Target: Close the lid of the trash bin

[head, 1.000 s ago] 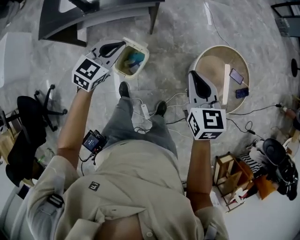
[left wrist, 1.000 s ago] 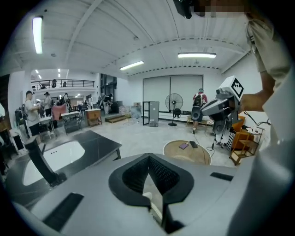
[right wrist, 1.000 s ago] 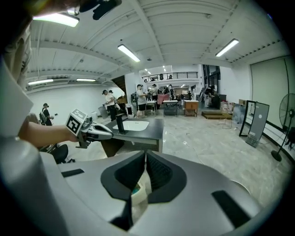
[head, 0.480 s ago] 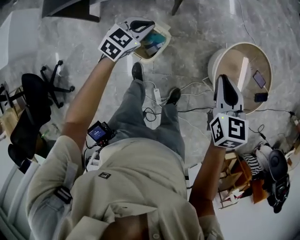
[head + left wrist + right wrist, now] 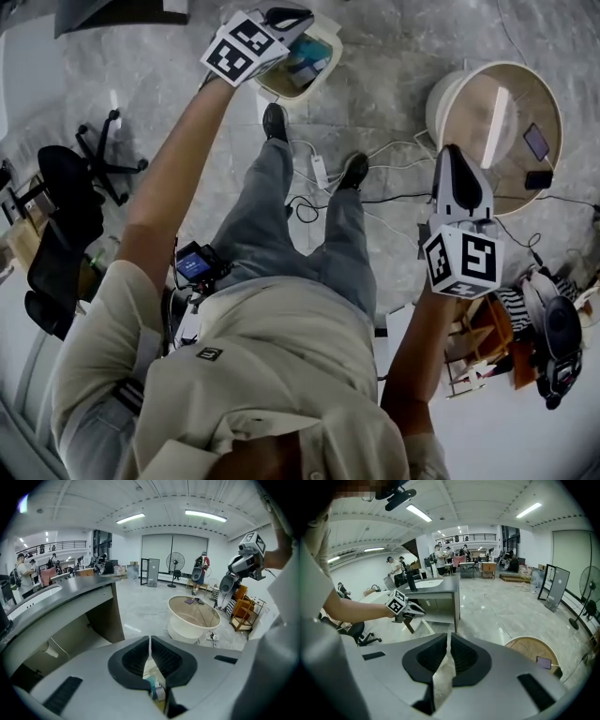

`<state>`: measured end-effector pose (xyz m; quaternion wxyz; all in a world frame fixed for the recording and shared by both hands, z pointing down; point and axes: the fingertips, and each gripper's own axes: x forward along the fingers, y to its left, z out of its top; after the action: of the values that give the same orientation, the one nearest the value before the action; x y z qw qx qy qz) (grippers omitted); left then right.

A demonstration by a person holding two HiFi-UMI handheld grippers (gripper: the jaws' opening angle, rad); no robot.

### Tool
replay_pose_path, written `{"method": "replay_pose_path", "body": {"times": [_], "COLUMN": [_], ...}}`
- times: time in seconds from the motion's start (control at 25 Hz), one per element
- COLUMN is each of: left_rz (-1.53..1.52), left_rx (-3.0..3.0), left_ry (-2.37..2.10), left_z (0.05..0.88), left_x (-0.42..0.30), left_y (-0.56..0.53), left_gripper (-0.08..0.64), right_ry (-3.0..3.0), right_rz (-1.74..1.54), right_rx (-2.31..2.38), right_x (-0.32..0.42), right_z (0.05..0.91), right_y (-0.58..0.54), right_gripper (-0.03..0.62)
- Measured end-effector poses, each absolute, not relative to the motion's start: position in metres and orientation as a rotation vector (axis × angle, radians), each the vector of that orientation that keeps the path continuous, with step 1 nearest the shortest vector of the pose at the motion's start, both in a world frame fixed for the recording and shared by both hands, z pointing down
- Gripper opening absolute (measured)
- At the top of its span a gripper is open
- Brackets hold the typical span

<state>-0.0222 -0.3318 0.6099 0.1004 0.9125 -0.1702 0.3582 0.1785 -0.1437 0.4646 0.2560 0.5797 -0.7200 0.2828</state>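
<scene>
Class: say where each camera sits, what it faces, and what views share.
Head view: on the head, facing down; shows torso, legs, arms, left tool above trash bin, right tool.
Left gripper view: on left tool, faces round table; right tool shows.
Right gripper view: on right tool, faces desk; left arm shows.
Shared: round table.

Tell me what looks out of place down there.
The trash bin stands open under the left tongs, with rubbish showing inside. Loose cables and a power strip sprawl across the floor by the person's shoes.

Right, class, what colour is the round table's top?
Light tan on the round table, cream-white rim; clearest in the head view.
</scene>
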Motion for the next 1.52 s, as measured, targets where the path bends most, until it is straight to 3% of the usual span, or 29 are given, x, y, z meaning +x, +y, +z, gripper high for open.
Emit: {"method": "replay_pose_path", "body": {"times": [0.36,0.44,0.72,1.52], "left_rz": [1.112,1.112,1.149,1.189], "left_rx": [2.641,2.635,2.596,2.558], "left_ry": [-0.466,-0.456,-0.445,-0.442], "left_z": [0.659,0.666,0.687,0.695], "left_x": [-0.007,-0.003,-0.001,-0.017], "left_y": [-0.337,-0.338,-0.343,-0.329], "left_gripper": [0.022,0.089,0.112,0.079], "right_ry": [-1.911,-1.904,-1.895,-1.906], "right_rz": [0.826,0.836,0.866,0.886], "right_rx": [1.572,1.574,1.567,1.549], "right_x": [0.192,0.195,0.196,0.178], "right_z": [0.497,0.502,0.514,0.532], "right_y": [-0.137,-0.135,-0.136,-0.14], "right_gripper": [0.028,0.028,0.028,0.028]}}
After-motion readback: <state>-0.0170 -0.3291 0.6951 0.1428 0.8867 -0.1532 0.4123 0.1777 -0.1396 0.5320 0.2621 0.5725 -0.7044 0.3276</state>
